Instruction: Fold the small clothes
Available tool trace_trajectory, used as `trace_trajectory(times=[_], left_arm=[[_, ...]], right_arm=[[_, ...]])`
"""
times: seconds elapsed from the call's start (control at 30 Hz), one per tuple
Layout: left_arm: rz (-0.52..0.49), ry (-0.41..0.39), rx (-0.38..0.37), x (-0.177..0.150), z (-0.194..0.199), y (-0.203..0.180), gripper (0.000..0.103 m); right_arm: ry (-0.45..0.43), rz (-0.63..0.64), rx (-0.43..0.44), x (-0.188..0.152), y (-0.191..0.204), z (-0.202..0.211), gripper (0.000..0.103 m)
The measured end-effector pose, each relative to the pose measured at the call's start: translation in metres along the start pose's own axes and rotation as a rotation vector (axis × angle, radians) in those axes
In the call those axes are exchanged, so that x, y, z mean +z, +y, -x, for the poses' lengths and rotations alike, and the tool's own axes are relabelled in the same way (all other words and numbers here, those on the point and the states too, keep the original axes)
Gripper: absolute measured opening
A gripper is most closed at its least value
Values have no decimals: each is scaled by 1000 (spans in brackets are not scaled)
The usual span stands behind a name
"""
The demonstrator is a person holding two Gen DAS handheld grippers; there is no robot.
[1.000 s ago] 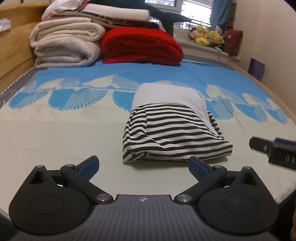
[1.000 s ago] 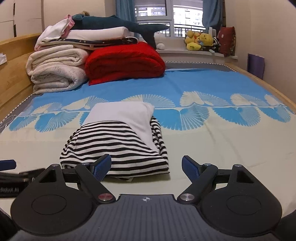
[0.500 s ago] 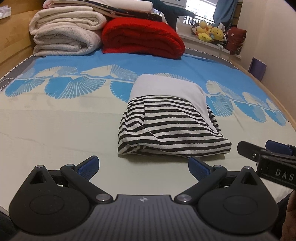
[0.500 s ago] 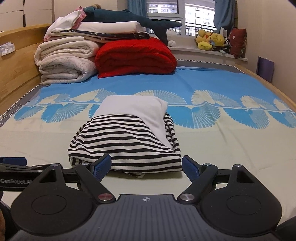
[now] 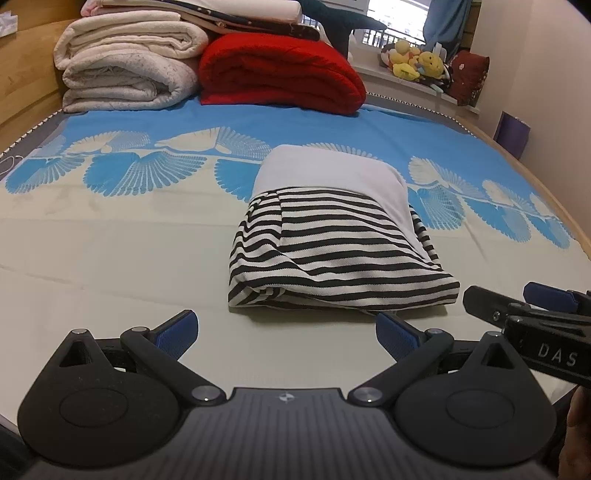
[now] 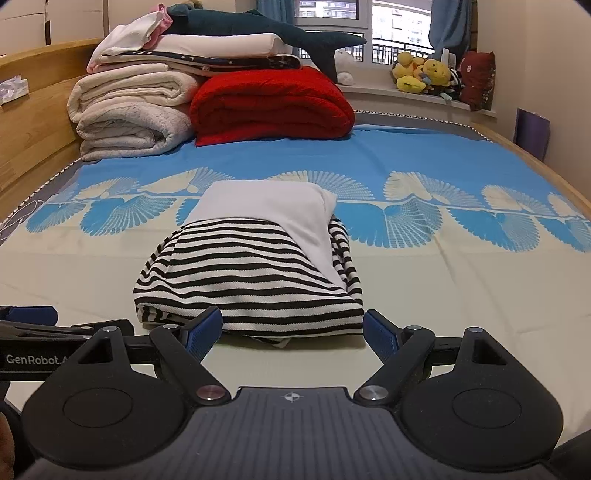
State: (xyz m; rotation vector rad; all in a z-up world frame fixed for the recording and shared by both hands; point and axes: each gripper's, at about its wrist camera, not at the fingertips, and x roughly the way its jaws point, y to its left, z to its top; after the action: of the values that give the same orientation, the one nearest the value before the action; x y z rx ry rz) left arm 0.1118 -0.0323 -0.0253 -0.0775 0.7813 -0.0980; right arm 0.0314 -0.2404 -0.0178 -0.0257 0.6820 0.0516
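A folded black-and-white striped garment with a white part on top lies on the bed; it also shows in the right wrist view. My left gripper is open and empty, just short of the garment's near edge and a little to its left. My right gripper is open and empty, its fingertips at the garment's near edge, one to each side. The right gripper shows at the right edge of the left wrist view; the left one shows at the left edge of the right wrist view.
Folded cream blankets, a red blanket and a plush shark are stacked at the head of the bed. The sheet is cream and blue. Wooden bed frame on the left, wall and windowsill toys to the right.
Both grippers have moved forward toward the garment, which looms larger. The right gripper's fingertips now reach its near edge. Both stay open.
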Motion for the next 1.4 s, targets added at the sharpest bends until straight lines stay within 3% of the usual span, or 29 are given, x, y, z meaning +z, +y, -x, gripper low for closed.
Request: trace_trajectory(times=[1.4], left_arm=[[-14,-1,-21,-2,1,-4,102]], right_arm=[[15,9,0,-3,4,-4,84]])
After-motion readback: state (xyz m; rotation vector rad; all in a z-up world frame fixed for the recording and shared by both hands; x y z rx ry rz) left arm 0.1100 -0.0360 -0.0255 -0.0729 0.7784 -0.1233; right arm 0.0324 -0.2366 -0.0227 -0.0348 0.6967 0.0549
